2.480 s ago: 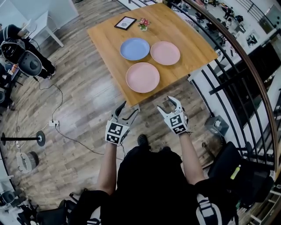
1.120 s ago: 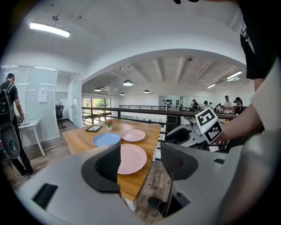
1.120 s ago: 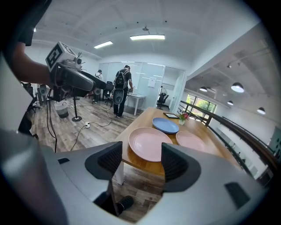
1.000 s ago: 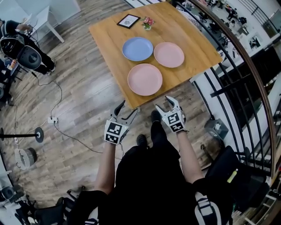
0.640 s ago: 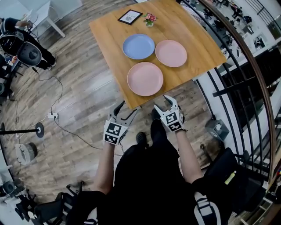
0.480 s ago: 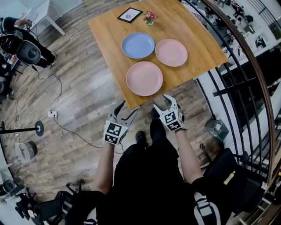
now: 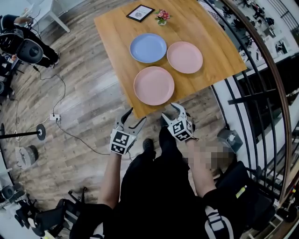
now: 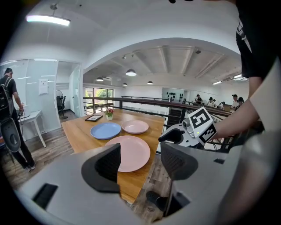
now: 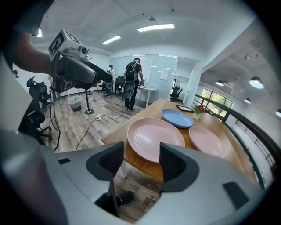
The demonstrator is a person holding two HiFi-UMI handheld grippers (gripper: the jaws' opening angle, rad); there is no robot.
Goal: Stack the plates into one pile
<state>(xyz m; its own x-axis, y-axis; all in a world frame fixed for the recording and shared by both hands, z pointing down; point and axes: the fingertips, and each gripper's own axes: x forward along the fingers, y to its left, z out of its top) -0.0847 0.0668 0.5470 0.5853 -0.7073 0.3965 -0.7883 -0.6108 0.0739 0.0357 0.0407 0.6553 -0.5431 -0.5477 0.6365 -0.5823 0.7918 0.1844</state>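
Note:
Three plates lie apart on the wooden table (image 7: 121,60): a blue plate (image 7: 148,47) at the back, a pink plate (image 7: 185,57) to its right, and a nearer pink plate (image 7: 153,85) by the front edge. My left gripper (image 7: 135,116) hovers open just short of that edge, over the floor. My right gripper (image 7: 170,112) is beside it, open, its jaws having just closed a little with nothing between them. The left gripper view shows the near pink plate (image 8: 134,149) beyond open jaws. In the right gripper view that near plate (image 9: 156,138) lies straight ahead.
A framed picture (image 7: 140,13) and a small flower pot (image 7: 163,15) stand at the table's far end. A black railing (image 7: 261,70) runs close along the table's right side. A cable and power strip (image 7: 54,116) lie on the wooden floor at left.
Both grippers have drawn closer to the table's front edge and sunk a little. The plates have not moved.

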